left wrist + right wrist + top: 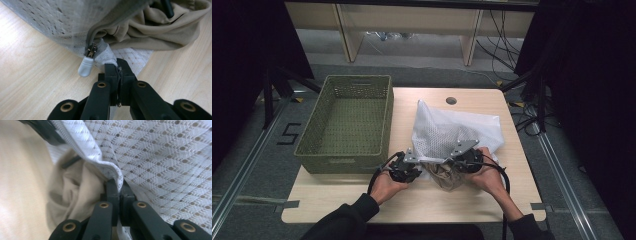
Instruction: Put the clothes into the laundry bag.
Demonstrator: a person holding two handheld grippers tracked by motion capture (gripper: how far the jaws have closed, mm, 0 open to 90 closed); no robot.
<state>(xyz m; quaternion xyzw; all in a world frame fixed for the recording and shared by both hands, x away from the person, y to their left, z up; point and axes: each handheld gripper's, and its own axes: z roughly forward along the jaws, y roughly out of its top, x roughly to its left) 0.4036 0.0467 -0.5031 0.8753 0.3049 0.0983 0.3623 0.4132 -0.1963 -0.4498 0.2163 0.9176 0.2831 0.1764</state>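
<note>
A white mesh laundry bag (452, 131) lies on the wooden table (412, 200), its zipped mouth toward me. Beige cloth (447, 176) spills out of the mouth between my two grippers. My left gripper (412, 167) is shut on the bag's edge (107, 53) just beside the white zipper pull (86, 65). My right gripper (459, 161) is shut on the bag's upper rim (112, 173), with the beige cloth (72, 192) bunched to its left. The mesh (162, 165) drapes over the right jaws.
An empty green woven basket (347, 120) stands at the table's left, close to my left hand. A round cable hole (451, 100) sits near the far edge. Black cables trail from both grippers toward me.
</note>
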